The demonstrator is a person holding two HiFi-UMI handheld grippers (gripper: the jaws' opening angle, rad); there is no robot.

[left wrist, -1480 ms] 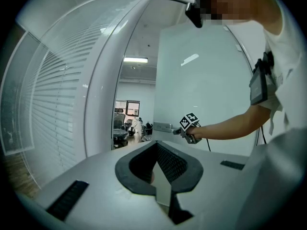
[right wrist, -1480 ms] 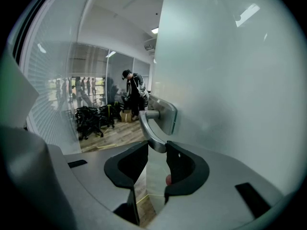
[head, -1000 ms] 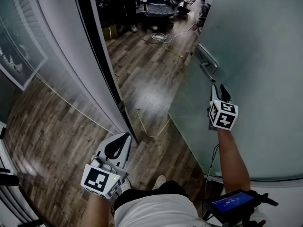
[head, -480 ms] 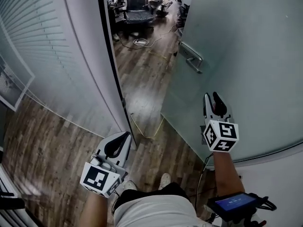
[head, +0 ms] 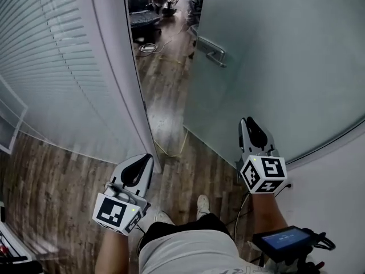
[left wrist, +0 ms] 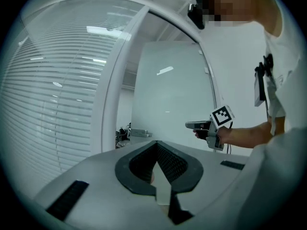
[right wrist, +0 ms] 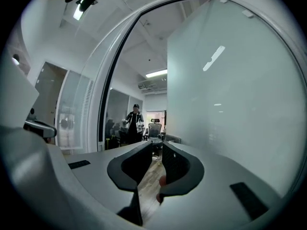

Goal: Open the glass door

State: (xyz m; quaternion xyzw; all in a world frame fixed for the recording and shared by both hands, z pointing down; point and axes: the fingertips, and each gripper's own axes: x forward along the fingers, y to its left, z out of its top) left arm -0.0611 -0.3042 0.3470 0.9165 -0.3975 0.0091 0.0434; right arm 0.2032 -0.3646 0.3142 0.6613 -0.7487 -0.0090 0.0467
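Note:
The frosted glass door (head: 274,56) stands ajar, its metal lever handle (head: 210,51) near its free edge at the top of the head view. My right gripper (head: 246,122) hovers well short of the handle, close to the door's pane (right wrist: 230,90), pointing level. Its jaws have just been closing; a narrow gap remains between them (right wrist: 157,145) and nothing is in it. My left gripper (head: 147,157) is held low by the door frame, shut on nothing (left wrist: 157,143). The left gripper view shows the door (left wrist: 168,95) and the right gripper (left wrist: 189,125) beside it.
A white door frame (head: 134,96) and a glass wall with blinds (head: 51,67) stand at the left. Through the gap lie wooden floor, a coiled cable (head: 147,48) and an office chair (head: 141,13). A person (right wrist: 134,123) stands in the far room. A screen device (head: 282,240) hangs at my right.
The right gripper has drawn back from just below the door handle toward my body. The left gripper has shifted a little. The handle now sits farther up in the head view.

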